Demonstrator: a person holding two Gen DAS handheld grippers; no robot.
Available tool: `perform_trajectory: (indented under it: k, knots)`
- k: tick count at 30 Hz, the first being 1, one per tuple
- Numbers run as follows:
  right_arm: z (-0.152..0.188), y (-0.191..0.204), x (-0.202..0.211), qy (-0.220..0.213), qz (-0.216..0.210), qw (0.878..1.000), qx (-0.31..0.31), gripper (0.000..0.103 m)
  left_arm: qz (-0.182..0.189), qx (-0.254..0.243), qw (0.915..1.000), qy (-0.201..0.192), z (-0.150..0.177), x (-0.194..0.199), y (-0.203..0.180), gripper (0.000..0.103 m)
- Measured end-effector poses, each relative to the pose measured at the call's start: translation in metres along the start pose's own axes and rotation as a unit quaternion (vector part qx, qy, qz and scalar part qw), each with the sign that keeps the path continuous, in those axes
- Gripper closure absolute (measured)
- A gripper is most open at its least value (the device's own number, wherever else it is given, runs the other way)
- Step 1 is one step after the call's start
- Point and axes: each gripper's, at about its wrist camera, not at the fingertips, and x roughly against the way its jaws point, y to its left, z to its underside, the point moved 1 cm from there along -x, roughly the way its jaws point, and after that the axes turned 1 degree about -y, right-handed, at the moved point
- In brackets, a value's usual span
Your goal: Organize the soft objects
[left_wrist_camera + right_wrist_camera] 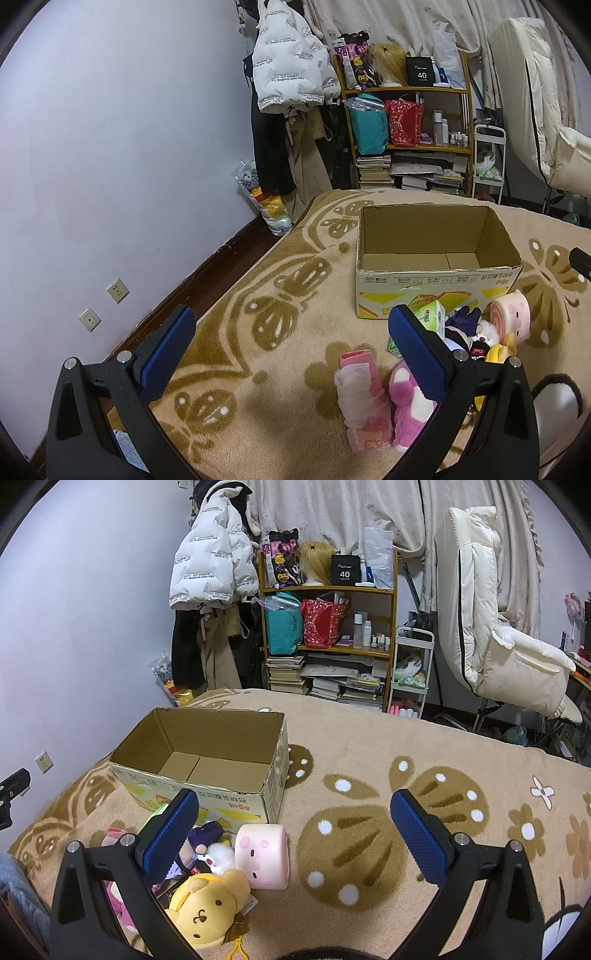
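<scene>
An open, empty cardboard box (436, 258) (207, 753) stands on a beige blanket with brown butterfly patterns (288, 332) (369, 775). In front of the box lies a pile of soft toys: a pink plush (406, 402), a pink wrapped pack (364, 398), a green tissue pack (430, 314), a dark purple doll (463, 325) (205, 836), a pink pig-faced roll cushion (511, 314) (264, 854) and a yellow dog plush (207, 908). My left gripper (291, 354) hovers open left of the pile. My right gripper (295, 834) hovers open over the cushion, holding nothing.
Beyond the bed stand a wooden shelf (328, 627) with bags, bottles and stacked books, a white puffer jacket (210, 568) on a rack, a white cart (412, 664) and a cream reclining chair (498, 627). A lilac wall (110, 147) runs along the left.
</scene>
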Motion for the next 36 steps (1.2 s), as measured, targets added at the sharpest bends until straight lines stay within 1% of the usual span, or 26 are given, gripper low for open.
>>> perform_trajectory:
  k: [36]
  knots:
    - [0.0011,0.0003,-0.0012,0.001,0.001,1.0,0.001,0.0,-0.002,-0.003,1.0,0.005,0.0028,-0.003,-0.0009,0.0]
